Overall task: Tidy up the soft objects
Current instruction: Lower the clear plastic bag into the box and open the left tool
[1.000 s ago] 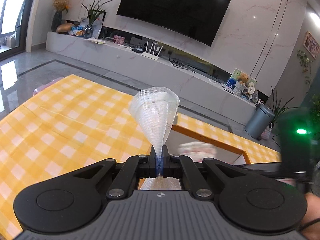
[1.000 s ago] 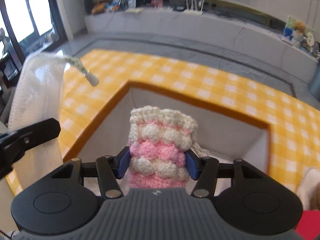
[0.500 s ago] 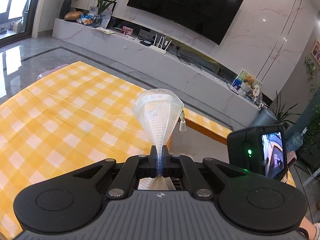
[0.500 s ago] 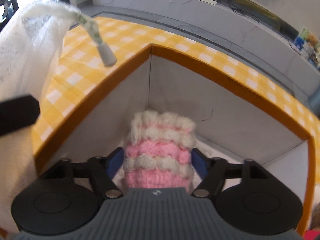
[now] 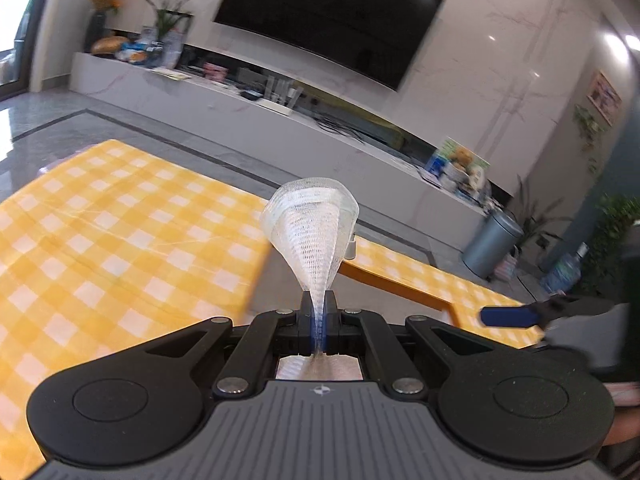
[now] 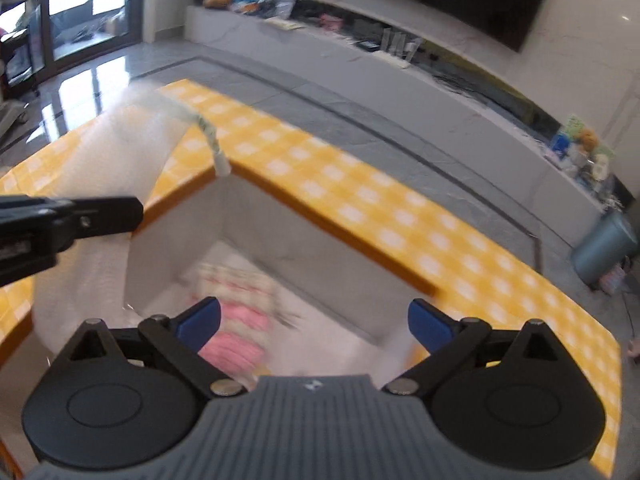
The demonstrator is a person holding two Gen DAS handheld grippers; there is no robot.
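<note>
My left gripper (image 5: pixel 318 320) is shut on the neck of a white mesh bag (image 5: pixel 312 224), whose mouth fans open above the fingers. The same mesh bag (image 6: pixel 120 152) hangs at the left of the right wrist view, with a left fingertip (image 6: pixel 100 212) across it. My right gripper (image 6: pixel 316 320) hovers over an open box (image 6: pixel 280 220) with white walls and an orange rim. Its jaws are opening wide and nothing is between them. A pink-and-white crocheted piece (image 6: pixel 240 312), blurred, lies inside the box below the left pad. One blue pad of the right gripper (image 5: pixel 508 316) shows in the left wrist view.
A yellow-and-white checked cloth (image 5: pixel 100 240) covers the table around the box. Beyond it are grey floor, a long low TV console (image 5: pixel 320 120) with clutter, a wall television (image 5: pixel 328 20), a grey bin (image 5: pixel 492 248) and potted plants at the right.
My right gripper let go of the crocheted piece, which now lies in the box, and its jaws spread wide as it rose. My left gripper still pinches the mesh bag.
</note>
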